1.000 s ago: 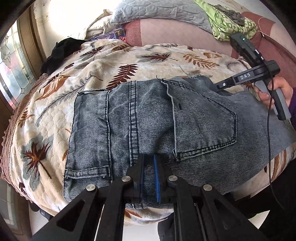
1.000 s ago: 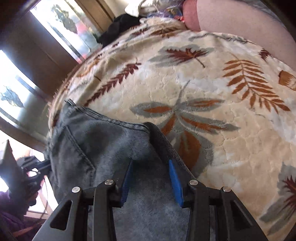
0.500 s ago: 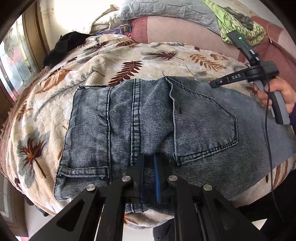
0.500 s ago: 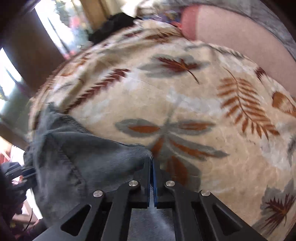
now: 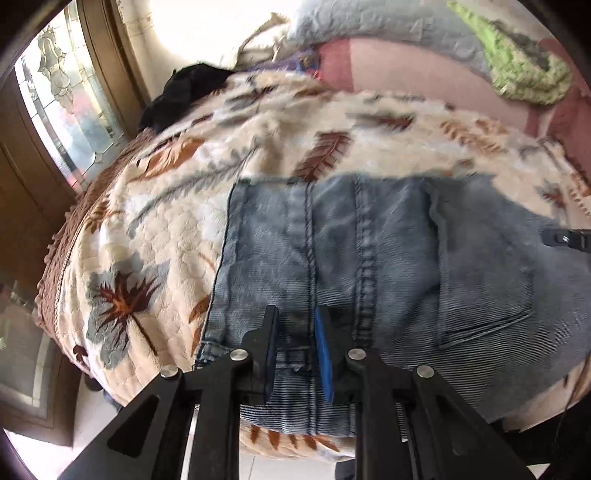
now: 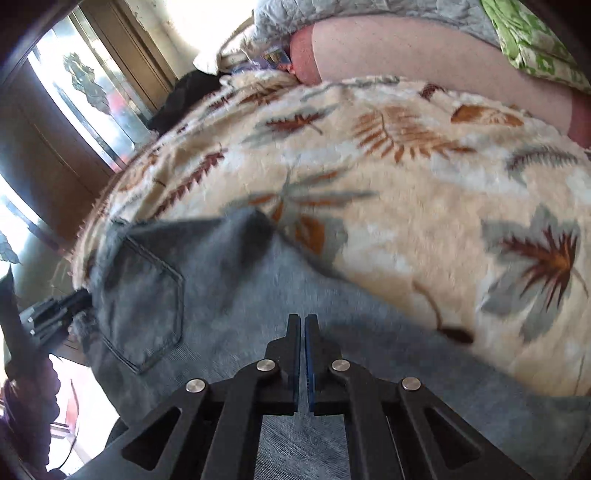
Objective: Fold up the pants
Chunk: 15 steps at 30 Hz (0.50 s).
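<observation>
Grey-blue denim pants lie flat on the leaf-print bedspread, waistband toward me, back pocket at the right. My left gripper is open, its jaws standing over the waistband near the centre seam. In the right wrist view the pants spread across the lower left with a back pocket. My right gripper is shut, its jaws together low over the denim; no cloth shows between them. The right gripper's tip shows at the left wrist view's right edge.
A pink bolster with a grey quilt and a green cloth lies along the far side. A black garment sits at the far left corner. A window and wooden frame stand left. The bed edge is just below.
My left gripper has opened and let go of the waistband, shifting left. My right gripper stays shut and has pulled back over the denim; the raised corner now lies down.
</observation>
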Each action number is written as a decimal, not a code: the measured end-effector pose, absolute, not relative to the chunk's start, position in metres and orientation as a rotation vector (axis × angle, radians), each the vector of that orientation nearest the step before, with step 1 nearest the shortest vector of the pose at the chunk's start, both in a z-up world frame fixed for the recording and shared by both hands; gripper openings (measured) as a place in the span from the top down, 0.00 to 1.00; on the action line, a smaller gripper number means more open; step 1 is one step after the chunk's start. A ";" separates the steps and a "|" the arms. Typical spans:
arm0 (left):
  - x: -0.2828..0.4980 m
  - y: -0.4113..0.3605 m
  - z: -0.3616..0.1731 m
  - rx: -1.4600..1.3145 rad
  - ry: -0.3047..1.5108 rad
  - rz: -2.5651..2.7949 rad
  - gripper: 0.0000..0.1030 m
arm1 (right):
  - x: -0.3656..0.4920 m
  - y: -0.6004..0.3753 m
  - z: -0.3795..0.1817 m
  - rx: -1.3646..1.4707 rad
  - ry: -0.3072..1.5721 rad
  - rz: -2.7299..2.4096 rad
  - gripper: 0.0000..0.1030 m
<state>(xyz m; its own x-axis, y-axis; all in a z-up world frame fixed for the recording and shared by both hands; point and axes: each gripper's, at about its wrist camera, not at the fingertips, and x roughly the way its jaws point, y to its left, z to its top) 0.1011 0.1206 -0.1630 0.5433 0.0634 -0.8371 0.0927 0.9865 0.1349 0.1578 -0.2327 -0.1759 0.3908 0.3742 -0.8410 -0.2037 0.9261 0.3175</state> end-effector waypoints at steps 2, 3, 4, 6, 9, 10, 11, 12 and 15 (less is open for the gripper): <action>0.102 0.120 -0.170 0.185 1.005 -0.005 0.77 | 0.158 -0.232 -0.198 0.175 1.139 0.308 0.97; 0.101 0.119 -0.170 0.201 0.999 0.007 0.75 | 0.156 -0.233 -0.202 0.189 1.102 0.302 0.97; 0.100 0.116 -0.167 0.216 1.003 0.022 0.75 | 0.155 -0.237 -0.202 0.213 1.075 0.291 0.97; 0.097 0.115 -0.159 0.212 1.012 0.034 0.76 | 0.150 -0.251 -0.197 0.285 1.047 0.231 0.97; 0.088 0.106 -0.142 0.189 0.991 -0.009 0.75 | 0.126 -0.275 -0.180 0.323 0.982 0.220 0.97; 0.085 0.100 -0.137 0.195 0.983 -0.029 0.73 | 0.115 -0.283 -0.175 0.322 0.975 0.218 0.97; 0.082 0.090 -0.133 0.204 0.975 -0.054 0.70 | 0.103 -0.295 -0.171 0.328 0.969 0.205 0.97; 0.080 0.080 -0.130 0.212 0.969 -0.080 0.61 | 0.092 -0.303 -0.166 0.343 0.960 0.190 0.97; 0.075 0.040 -0.126 0.249 0.958 -0.154 0.39 | 0.056 -0.337 -0.158 0.377 0.949 0.130 0.97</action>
<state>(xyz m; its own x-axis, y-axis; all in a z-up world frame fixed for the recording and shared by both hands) 0.0751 0.0403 -0.1263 0.5671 -0.0200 -0.8234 0.2388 0.9607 0.1412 0.0558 -0.3368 -0.1577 0.5807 0.2718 -0.7674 0.0554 0.9273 0.3703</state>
